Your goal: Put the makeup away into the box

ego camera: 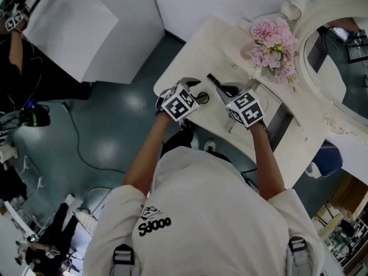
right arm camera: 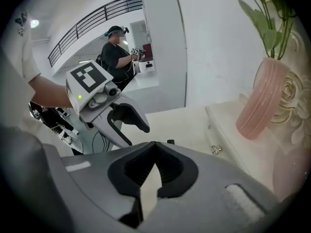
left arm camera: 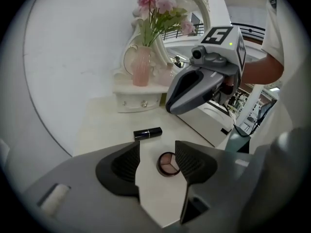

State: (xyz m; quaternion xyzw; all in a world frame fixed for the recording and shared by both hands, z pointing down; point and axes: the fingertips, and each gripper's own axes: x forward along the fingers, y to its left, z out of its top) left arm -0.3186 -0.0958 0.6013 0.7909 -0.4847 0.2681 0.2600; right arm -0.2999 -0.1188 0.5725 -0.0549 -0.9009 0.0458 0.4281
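Observation:
A round eyeshadow compact lies on the cream vanity top, between the pads of my left gripper, close to the right-hand pad. The jaws stand apart and do not press on it. A black lipstick tube lies flat just beyond it, also seen as the lipstick in the head view. My right gripper hovers beside the left one, its jaw tips meeting with nothing between them. From above, the left gripper and right gripper sit side by side over the compact.
A pink vase of flowers stands on a small drawer unit at the back, under an ornate mirror. A flat white box-like case lies to the right. Another person stands far off. The table edge drops to grey floor.

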